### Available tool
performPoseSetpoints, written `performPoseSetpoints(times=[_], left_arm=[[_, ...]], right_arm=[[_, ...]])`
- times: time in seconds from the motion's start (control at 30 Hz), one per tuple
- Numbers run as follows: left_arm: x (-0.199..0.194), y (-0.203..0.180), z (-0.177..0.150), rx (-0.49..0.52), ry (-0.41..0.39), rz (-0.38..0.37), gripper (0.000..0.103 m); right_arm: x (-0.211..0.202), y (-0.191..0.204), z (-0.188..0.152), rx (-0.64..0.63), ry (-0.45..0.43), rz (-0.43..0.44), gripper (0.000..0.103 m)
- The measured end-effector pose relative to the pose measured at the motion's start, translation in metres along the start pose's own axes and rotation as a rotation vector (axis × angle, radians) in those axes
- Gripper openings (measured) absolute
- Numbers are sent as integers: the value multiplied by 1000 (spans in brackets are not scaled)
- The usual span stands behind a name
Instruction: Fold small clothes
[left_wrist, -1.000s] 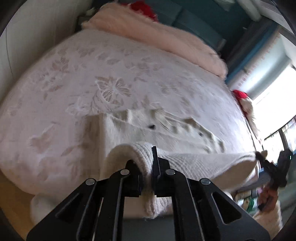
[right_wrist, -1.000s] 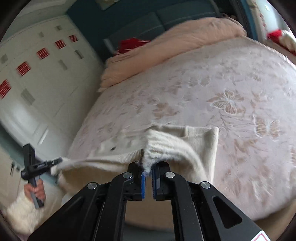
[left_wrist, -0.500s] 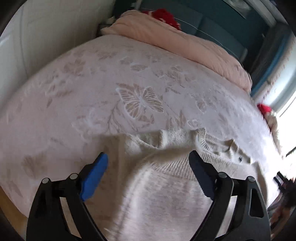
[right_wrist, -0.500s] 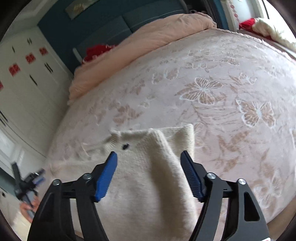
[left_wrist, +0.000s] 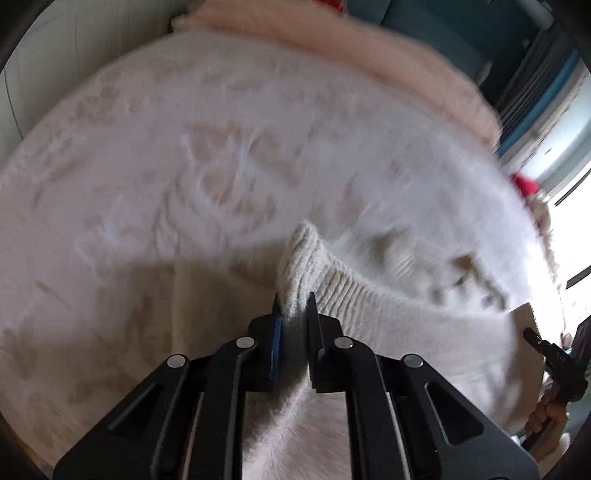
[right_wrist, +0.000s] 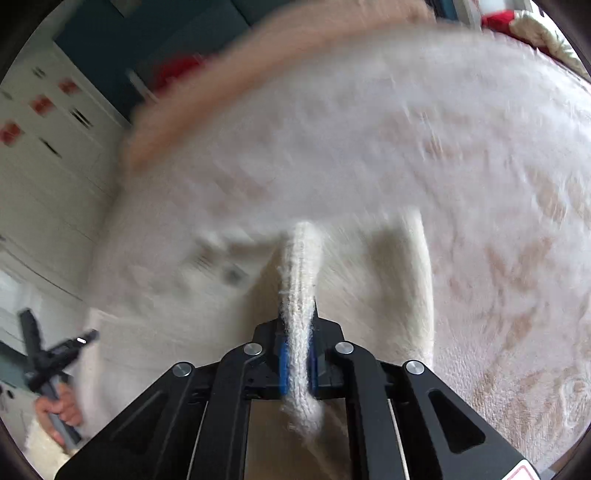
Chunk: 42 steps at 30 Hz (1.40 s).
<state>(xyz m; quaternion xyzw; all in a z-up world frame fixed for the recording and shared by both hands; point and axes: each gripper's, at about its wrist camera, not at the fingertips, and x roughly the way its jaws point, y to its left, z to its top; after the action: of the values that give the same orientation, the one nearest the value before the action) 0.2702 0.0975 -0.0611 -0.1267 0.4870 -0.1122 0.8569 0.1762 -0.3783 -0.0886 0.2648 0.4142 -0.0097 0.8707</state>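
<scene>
No brand, label or readable writing shows in either view; a red-edged sticker at the lower right corner of the right wrist view is cut off and cannot be read.

The left hand-held gripper (left_wrist: 293, 314) has its jaws pressed nearly together on a ribbed edge of the cream knit sweater (left_wrist: 388, 332), the wool bunched up between the blue pads (left_wrist: 276, 343) and rising in a fold ahead of them. The right hand-held gripper (right_wrist: 298, 332) pinches another ribbed fold of the same sweater (right_wrist: 369, 280), a strip of knit standing upright between its blue pads (right_wrist: 283, 363) and hanging below them.

The sweater lies near the foot edge of the bed (left_wrist: 184, 166), on a pale bedspread with a butterfly and flower pattern, much of it blurred. A pink blanket (left_wrist: 369, 48) lies bunched along the far end of the bed.

In the right wrist view the person's left hand (right_wrist: 61, 408) grips the handle of its tool at the lower left, beside white wardrobe doors (right_wrist: 44, 147). In the left wrist view the right hand (left_wrist: 550, 424) holds its handle at the lower right, beside a bright window (left_wrist: 569, 192).
</scene>
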Motion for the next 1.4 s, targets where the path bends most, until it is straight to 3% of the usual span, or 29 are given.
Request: performPoseSetpoints(times=[0.1,0.2,0.3,0.4,0.47,0.57,0.67,0.7,0.73,0.83,0.93,1.0,1.07,1.27,1.37,1.4], left_arm=[[-46,-9,19,-3,-96,-39,9],[-54,-9,40,-8,-146,15,9],[-18,2,46,-36,-82,76,9],[58,15,27,-13,69,209,9],[75,18,17,-8,79,244,9],[66,14,20,-11,50,239,10],[43,5,25,1,13,196,17],[31,0,24,11,-1,203,23],[24,-5,20,19,-10,223,33],[-8,-23,4,26,-77,169,46],[-17,-42,-25,17,-77,67,59],[-5,-50,-47,42,-31,69,60],[28,-45,-66,55,54,128,60],[-4,-32,-70,20,-9,87,60],[-14,-14,-78,-5,-27,114,65],[-9,-9,-80,-3,-10,130,65]], right_arm=[[-61,15,21,2,-179,75,8],[-83,14,39,-15,-281,46,7],[-31,-11,38,5,-170,-62,7],[49,-49,15,55,53,-175,7],[53,-48,9,27,30,-194,7],[36,-37,18,47,23,-148,12],[-1,-9,20,-27,-66,-170,24],[-11,-2,20,-33,-92,-156,36],[-20,5,16,-33,-110,-129,40],[-30,38,-5,-65,-116,-34,40],[-6,71,-38,-115,-22,65,39],[21,81,-53,-177,53,34,39],[52,76,-68,-189,135,-43,33],[-4,86,-63,-185,29,-10,36],[1,62,-73,-182,75,-99,36],[11,48,-77,-164,116,-127,29]])
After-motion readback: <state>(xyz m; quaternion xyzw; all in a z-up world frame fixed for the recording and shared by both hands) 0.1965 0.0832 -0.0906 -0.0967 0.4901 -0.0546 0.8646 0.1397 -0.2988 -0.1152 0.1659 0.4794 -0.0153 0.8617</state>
